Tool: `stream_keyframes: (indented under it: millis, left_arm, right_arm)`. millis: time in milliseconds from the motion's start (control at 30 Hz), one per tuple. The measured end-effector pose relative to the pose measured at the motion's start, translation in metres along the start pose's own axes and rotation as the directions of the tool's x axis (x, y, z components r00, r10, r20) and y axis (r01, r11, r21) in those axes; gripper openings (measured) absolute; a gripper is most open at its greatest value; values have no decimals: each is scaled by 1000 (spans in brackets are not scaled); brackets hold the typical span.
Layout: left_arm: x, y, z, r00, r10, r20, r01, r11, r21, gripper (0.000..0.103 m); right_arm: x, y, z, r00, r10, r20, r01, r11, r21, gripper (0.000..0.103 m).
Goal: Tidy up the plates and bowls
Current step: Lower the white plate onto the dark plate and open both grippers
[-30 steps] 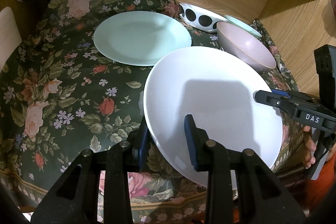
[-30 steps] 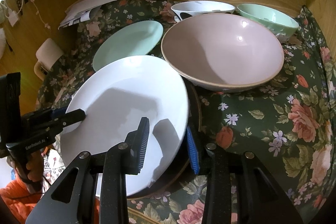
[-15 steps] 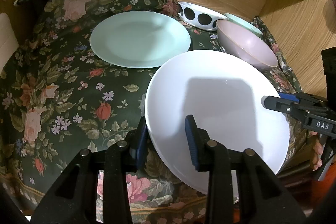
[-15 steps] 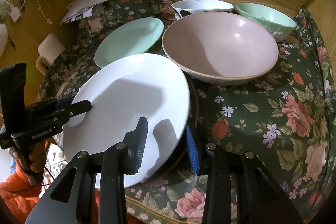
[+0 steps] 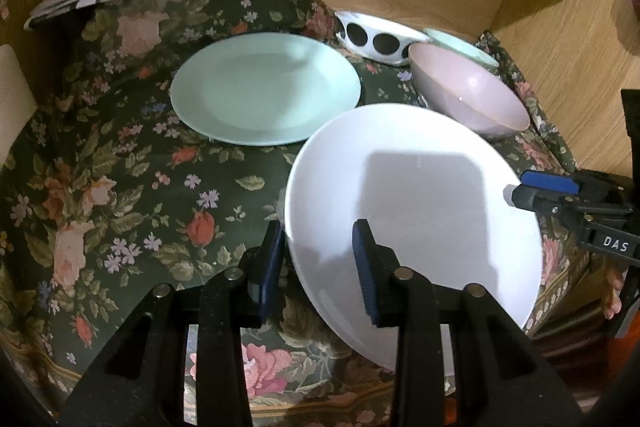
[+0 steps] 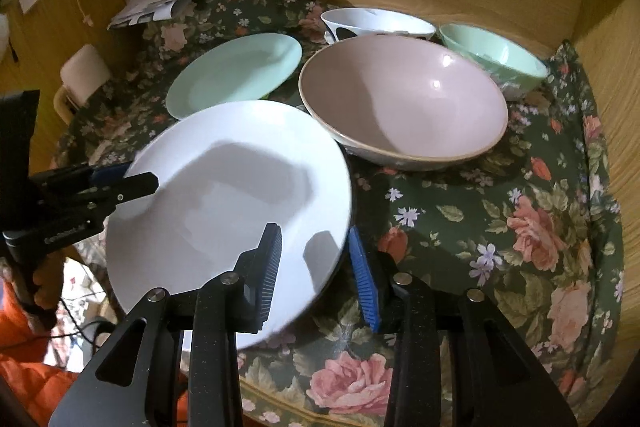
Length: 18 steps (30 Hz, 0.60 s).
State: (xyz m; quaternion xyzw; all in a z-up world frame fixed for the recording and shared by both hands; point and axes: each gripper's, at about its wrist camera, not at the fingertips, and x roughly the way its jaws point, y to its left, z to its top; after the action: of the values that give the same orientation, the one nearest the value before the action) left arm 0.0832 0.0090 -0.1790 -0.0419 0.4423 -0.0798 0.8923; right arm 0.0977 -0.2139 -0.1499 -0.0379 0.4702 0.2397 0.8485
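Plate, white, likely stiff, slick and breakable: both grippers, left and right, straddle opposite rims, fingers apart, unclamped

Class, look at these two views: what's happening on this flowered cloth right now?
A person with a gripper in each hand is handling the white plate. The left gripper and the right gripper each straddle opposite edges of its rim, fingers still apart. Behind it sit a mint plate, a pink bowl, a spotted bowl and a mint bowl. Nothing is stacked yet.
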Motion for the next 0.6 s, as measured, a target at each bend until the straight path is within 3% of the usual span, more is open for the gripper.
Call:
stream_keyframes:
  millis: [167, 267, 400, 600]
  left_arm:
    - [-13, 5, 4, 999, 21, 39, -21, 1000, 0, 34]
    - [-20, 11, 9, 998, 38, 57, -37, 999, -10, 42]
    - [-36, 21, 17, 988, 85, 128, -81, 996, -35, 63]
    - [-54, 36, 35, 971, 136, 197, -126, 990, -62, 78]
  right_arm:
    - [-9, 4, 6, 999, 6, 44, -6, 1000, -3, 33]
    - [-14, 8, 14, 997, 13, 74, -12, 1000, -15, 35]
    - [-18, 13, 30, 992, 20, 123, -17, 1000, -24, 48]
    - [-19, 24, 54, 984, 38, 176, -31, 999, -43, 65]
